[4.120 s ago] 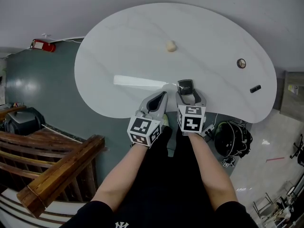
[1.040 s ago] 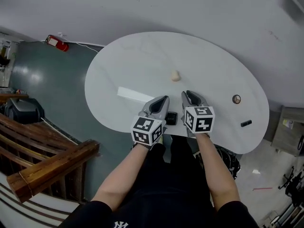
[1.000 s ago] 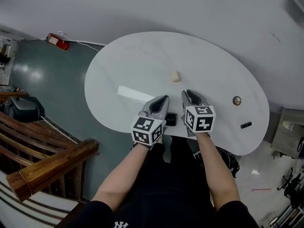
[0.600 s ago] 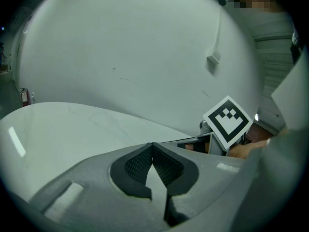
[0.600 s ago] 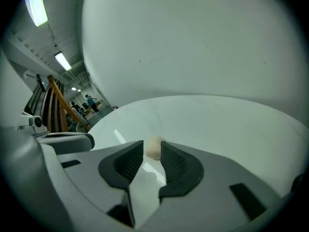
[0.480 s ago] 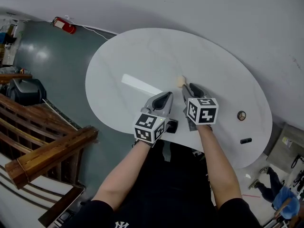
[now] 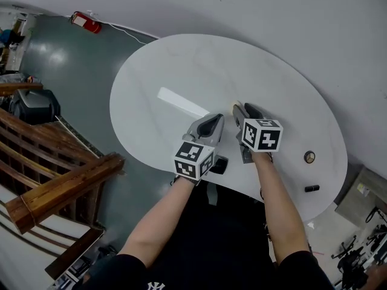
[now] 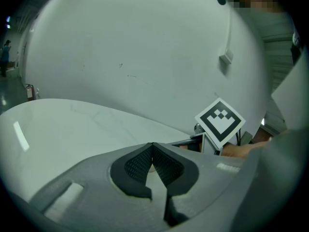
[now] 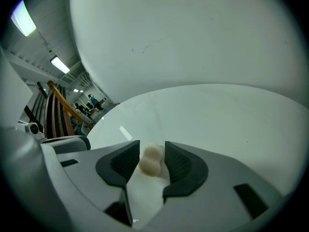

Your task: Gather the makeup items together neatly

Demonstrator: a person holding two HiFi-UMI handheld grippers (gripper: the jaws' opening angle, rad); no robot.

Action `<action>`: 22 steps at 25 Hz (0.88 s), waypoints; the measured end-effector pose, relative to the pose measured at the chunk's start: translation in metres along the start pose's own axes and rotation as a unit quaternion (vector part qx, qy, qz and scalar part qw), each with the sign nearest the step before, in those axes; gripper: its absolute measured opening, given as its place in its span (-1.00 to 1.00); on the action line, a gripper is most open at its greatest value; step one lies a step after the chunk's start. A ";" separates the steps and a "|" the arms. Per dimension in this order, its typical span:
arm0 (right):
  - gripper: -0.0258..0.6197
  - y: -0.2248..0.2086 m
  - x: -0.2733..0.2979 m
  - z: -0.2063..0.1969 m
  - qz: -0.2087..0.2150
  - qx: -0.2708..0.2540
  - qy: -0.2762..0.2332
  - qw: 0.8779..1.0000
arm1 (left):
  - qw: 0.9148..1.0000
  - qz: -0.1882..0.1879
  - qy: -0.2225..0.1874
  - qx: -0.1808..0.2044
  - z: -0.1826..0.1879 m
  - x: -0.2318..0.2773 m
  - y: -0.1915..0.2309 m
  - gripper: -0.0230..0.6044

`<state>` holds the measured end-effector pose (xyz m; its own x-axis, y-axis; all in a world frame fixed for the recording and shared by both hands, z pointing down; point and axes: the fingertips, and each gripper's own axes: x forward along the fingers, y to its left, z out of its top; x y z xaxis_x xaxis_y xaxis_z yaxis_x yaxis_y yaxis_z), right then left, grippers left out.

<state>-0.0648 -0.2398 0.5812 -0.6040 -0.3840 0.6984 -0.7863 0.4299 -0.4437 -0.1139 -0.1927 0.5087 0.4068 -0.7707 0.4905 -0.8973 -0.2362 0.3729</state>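
1. Right gripper (image 7: 237,109) has travelled from the near rim out to mid-table, and its jaws have just been opening. They stand partly apart, astride the beige sponge (image 9: 151,159), not yet pinching it.
2. White table (image 7: 181,65) carries all the makeup, scattered well apart.
3. Left gripper (image 7: 213,121) has edged forward beside the right one, its jaws pressed together on nothing.
4. Black compact (image 7: 219,164), at the right gripper's tips a few seconds ago, now lies at the near rim just behind the left gripper. That is likely the gathering spot.
5. That beige sponge looks like the next item to bring there.
6. Round item (image 7: 309,156) and small black piece (image 7: 311,188) remain far right, untouched.
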 end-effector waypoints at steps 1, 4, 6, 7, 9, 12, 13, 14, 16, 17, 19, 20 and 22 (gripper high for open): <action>-0.39 0.000 0.003 0.000 0.003 0.005 0.003 1.000 | 1.000 0.002 0.000 -0.001 0.000 0.000 0.002 -0.90; -0.37 0.000 0.011 0.000 0.009 0.014 0.015 1.000 | 1.000 0.006 0.003 -0.006 -0.001 0.000 0.007 -0.90; -0.36 0.000 0.015 -0.003 0.010 0.017 0.026 0.999 | 1.000 0.009 0.003 -0.008 -0.002 -0.001 0.010 -0.90; -0.37 0.000 0.016 -0.005 0.011 0.019 0.032 0.999 | 1.000 0.010 0.003 -0.009 -0.001 -0.002 0.011 -0.90; -0.37 0.000 0.018 -0.009 0.012 0.024 0.042 0.999 | 1.000 0.012 0.002 -0.011 -0.002 -0.004 0.013 -0.90; -0.48 0.001 0.020 -0.012 0.013 0.032 0.044 0.998 | 1.000 0.014 0.001 -0.013 -0.003 -0.006 0.016 -0.90; -0.50 0.001 0.019 -0.012 0.013 0.034 0.043 0.998 | 1.000 0.014 0.001 -0.013 -0.003 -0.007 0.017 -0.90; -0.51 0.001 0.019 -0.012 0.012 0.036 0.042 0.998 | 1.000 0.014 0.001 -0.014 -0.003 -0.008 0.017 -0.90; -0.53 0.000 0.016 -0.011 0.011 0.042 0.038 0.998 | 1.000 0.012 0.000 -0.015 -0.004 -0.011 0.017 -0.90; -0.53 0.000 0.014 -0.010 0.012 0.047 0.034 0.998 | 1.000 0.011 -0.001 -0.016 -0.004 -0.012 0.017 -0.90; -0.54 0.000 0.010 -0.010 0.014 0.058 0.026 0.998 | 1.000 0.008 -0.003 -0.017 -0.005 -0.014 0.017 -0.90; -0.54 0.001 0.007 -0.009 0.015 0.064 0.022 0.998 | 1.000 0.006 -0.003 -0.018 -0.005 -0.016 0.016 -0.90; -0.53 0.002 0.001 -0.010 0.015 0.072 0.015 0.997 | 1.000 0.001 -0.004 -0.018 -0.006 -0.018 0.015 -0.90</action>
<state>-0.0653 -0.2309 0.5866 -0.6256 -0.3475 0.6985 -0.7793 0.3191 -0.5393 -0.1335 -0.1788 0.5100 0.4028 -0.7760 0.4854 -0.8917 -0.2130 0.3995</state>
